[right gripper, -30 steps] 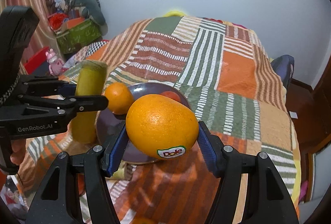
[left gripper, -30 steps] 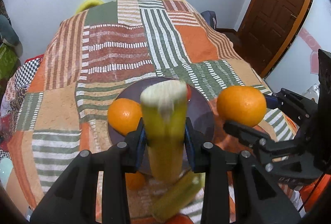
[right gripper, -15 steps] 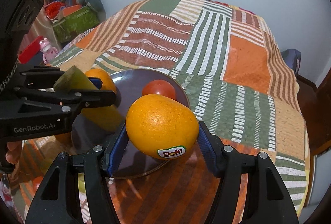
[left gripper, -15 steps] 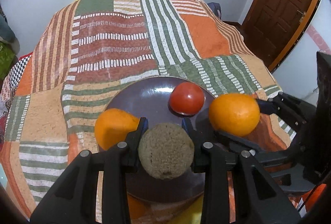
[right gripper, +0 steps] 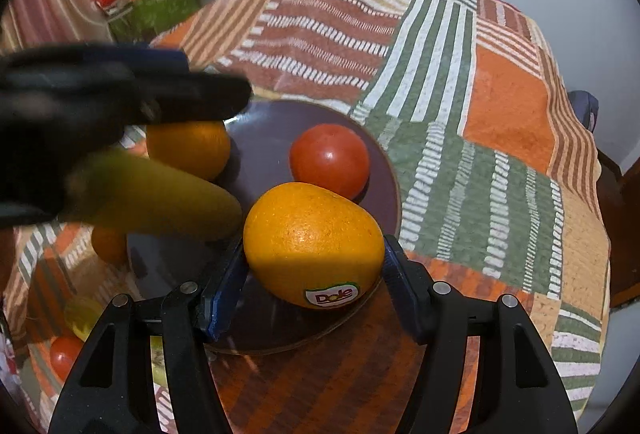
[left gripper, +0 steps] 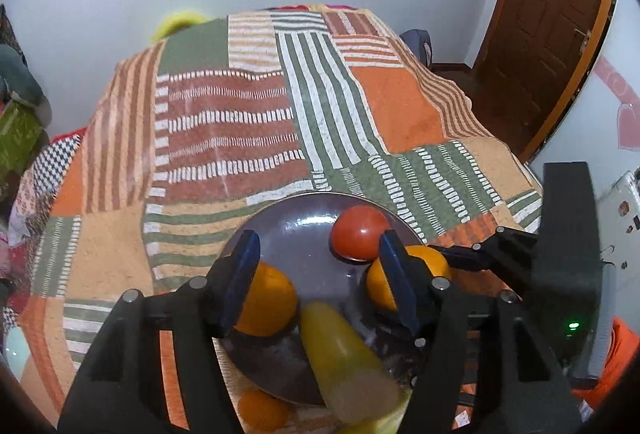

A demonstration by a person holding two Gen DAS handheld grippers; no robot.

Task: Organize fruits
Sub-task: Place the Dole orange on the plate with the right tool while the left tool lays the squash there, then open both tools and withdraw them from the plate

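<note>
The plate (right gripper: 384, 169) lies on the bed (right gripper: 500, 121), near its front edge. On the plate, the tomato (right gripper: 329, 159) is at the far right part and one orange (right gripper: 188, 149) at the far left part. The banana (right gripper: 160, 201) lies across the left side of the plate, in front of that orange, with one end out over the left rim. A second orange (right gripper: 314, 244) is over the front part of the plate, just before the tomato. Left of the plate, on the bed, lie a small orange (right gripper: 108, 244) and, nearer the front edge, another tomato (right gripper: 64, 356).
</note>
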